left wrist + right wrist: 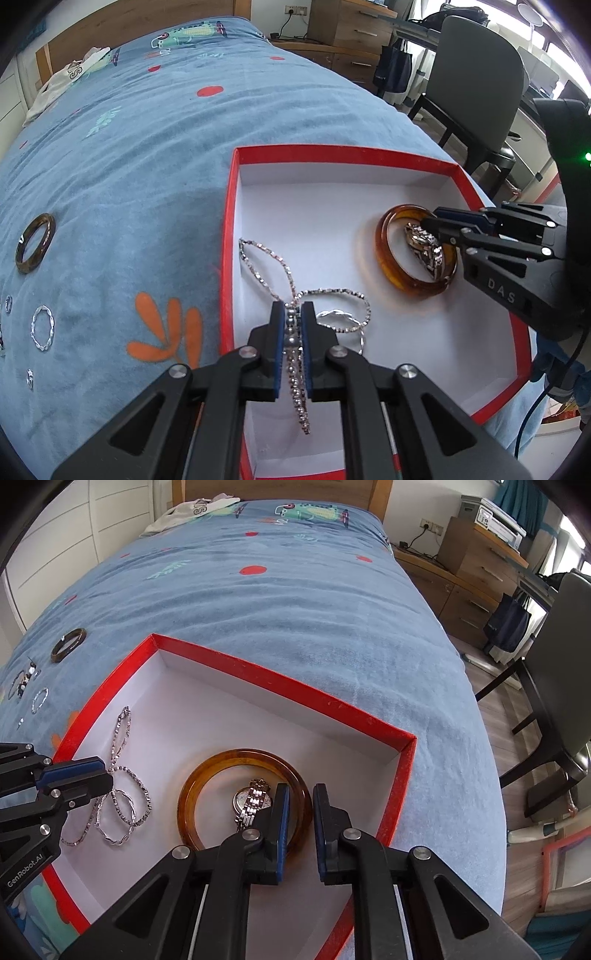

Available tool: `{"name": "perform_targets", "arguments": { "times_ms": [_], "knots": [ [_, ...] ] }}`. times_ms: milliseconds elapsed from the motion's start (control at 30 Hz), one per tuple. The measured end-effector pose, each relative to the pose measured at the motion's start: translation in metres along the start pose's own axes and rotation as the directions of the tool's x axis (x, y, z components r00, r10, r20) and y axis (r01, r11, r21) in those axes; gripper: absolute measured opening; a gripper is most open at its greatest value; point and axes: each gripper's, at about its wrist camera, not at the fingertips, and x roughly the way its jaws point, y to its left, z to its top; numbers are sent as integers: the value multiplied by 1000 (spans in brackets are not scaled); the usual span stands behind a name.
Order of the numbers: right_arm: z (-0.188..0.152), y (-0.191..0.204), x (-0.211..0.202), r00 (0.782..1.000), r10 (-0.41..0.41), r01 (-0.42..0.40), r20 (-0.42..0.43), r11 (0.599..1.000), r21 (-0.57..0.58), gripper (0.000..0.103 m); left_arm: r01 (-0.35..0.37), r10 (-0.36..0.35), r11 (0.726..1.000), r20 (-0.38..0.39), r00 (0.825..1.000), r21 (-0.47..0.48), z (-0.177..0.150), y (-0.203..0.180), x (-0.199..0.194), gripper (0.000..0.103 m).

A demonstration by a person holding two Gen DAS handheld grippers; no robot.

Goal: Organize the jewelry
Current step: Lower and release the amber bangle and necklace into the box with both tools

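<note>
Step in hand: a beaded chain (293, 363) is being lowered into the red box (343, 152) on the bed.
Left gripper (293, 321): jaws nearly together, the chain being pinched between them.
Right gripper (298, 794): jaws a little apart, the amber bangle (192, 786) rim lying between them, grip uncertain.
Next move: a release over the box floor is judged to be needed.
Awaiting: a dark bangle (35, 243) and small rings on the bedspread (147, 166).

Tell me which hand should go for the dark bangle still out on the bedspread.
Left, likely. The dark bangle lies left of the red box, on the left gripper's side; the right gripper is at the amber bangle on the box's far side.
</note>
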Motion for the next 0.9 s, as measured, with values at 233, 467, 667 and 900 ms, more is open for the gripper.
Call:
{"name": "perform_targets", "arguments": {
  "times_ms": [233, 467, 667, 900],
  "knots": [
    [-1, -3, -20, 1000, -3, 2, 28, 1000, 18, 33, 32, -32, 999, 10, 999, -1, -2, -4, -14, 33],
    [-7, -10, -63, 996, -23, 18, 88, 998, 59, 39, 46, -46, 999, 54, 997, 11, -1, -10, -47, 39],
    [-22, -13, -111, 989, -41, 24, 145, 993, 117, 40, 72, -73, 997, 122, 990, 14, -8, -10, -95, 39],
    [-42, 0, -168, 973, -55, 16, 224, 984, 175, 41, 32, -36, 999, 182, 983, 26, -25, 9, -156, 39]
  ]
}}
